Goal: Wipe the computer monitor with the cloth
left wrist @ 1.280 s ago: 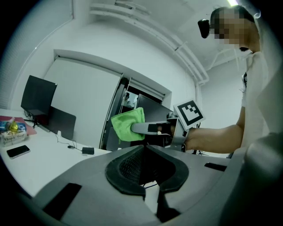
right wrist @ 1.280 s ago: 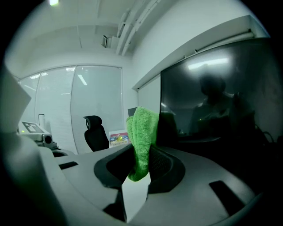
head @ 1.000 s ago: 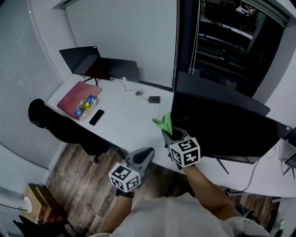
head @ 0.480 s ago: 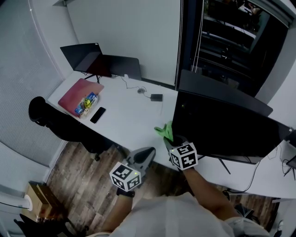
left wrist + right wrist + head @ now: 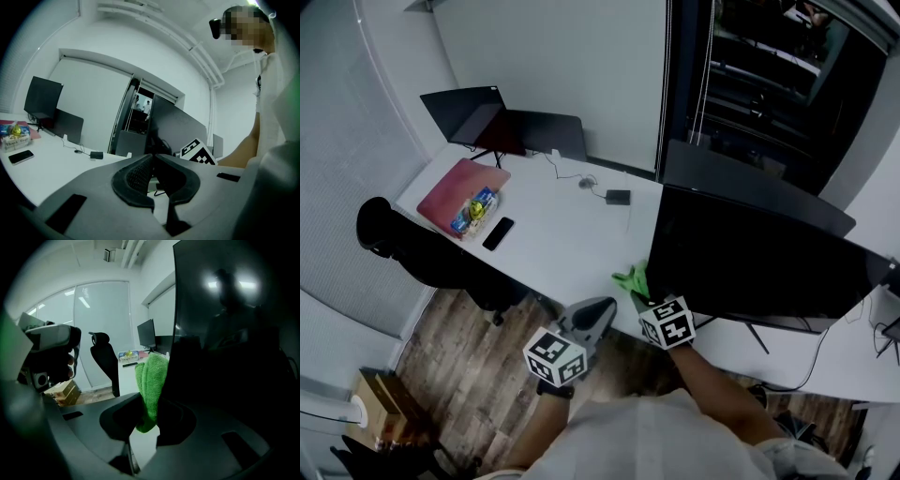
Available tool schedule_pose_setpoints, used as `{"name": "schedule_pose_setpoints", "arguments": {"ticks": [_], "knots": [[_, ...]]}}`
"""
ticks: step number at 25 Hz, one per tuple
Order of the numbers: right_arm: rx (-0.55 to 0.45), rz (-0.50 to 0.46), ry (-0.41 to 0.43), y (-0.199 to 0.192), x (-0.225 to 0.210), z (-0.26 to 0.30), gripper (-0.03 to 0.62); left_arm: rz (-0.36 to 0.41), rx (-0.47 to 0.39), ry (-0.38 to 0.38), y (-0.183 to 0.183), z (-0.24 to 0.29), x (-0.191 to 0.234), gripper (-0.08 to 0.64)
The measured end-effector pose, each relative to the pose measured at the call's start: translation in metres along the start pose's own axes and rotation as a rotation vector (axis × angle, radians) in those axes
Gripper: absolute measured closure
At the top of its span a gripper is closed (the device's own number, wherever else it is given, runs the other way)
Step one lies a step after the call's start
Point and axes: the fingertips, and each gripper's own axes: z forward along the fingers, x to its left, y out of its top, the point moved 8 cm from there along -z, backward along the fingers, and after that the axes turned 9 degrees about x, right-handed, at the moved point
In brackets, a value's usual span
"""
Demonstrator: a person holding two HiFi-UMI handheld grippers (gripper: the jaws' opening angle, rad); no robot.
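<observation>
A big dark monitor [image 5: 769,258] stands on the white desk [image 5: 562,234], its screen [image 5: 229,324] filling the right of the right gripper view. My right gripper [image 5: 643,298] is shut on a green cloth [image 5: 632,278], which bunches up against the screen's lower left corner. The cloth [image 5: 151,385] sticks up from between the jaws. My left gripper [image 5: 595,317] hangs below the desk's front edge, left of the right one, shut with nothing in it [image 5: 151,180].
A second monitor [image 5: 464,114] and a laptop [image 5: 546,138] stand at the desk's far left. A pink folder [image 5: 455,192], a snack pack [image 5: 474,212], a phone [image 5: 498,233] and a small black box [image 5: 618,197] lie on the desk. A black office chair [image 5: 412,248] stands left.
My right gripper has slid down the monitor's left edge with the cloth, from mid-height to the lower corner. The left gripper has stayed put.
</observation>
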Motion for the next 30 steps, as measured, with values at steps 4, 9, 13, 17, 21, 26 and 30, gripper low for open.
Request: {"name": "schedule_pose_setpoints", "arguments": {"ticks": [4, 9, 13, 17, 21, 26, 30], "knots": [[0.029, -0.012, 0.011, -0.009, 0.002, 0.005, 0.522, 0.0, 0.001, 0.004, 0.0, 0.001, 0.002, 0.534], [0.055, -0.031, 0.019, -0.016, 0.006, 0.008, 0.522, -0.002, -0.003, 0.009, 0.0, 0.002, 0.002, 0.534], [0.097, -0.045, 0.035, -0.026, 0.01, 0.01, 0.522, -0.002, -0.004, 0.006, 0.0, 0.003, 0.001, 0.534], [0.099, -0.09, 0.059, -0.019, 0.019, -0.001, 0.522, 0.007, -0.008, 0.011, 0.006, 0.003, -0.001, 0.534], [-0.033, -0.218, 0.04, 0.039, 0.024, -0.038, 0.522, 0.03, -0.04, 0.027, 0.022, -0.004, -0.004, 0.534], [-0.296, -0.329, -0.017, 0.136, 0.023, -0.119, 0.522, 0.052, -0.093, 0.055, 0.049, -0.016, -0.009, 0.534], [-0.49, -0.382, -0.109, 0.202, 0.017, -0.183, 0.522, 0.071, -0.095, 0.054, 0.06, -0.015, -0.014, 0.534]]}}
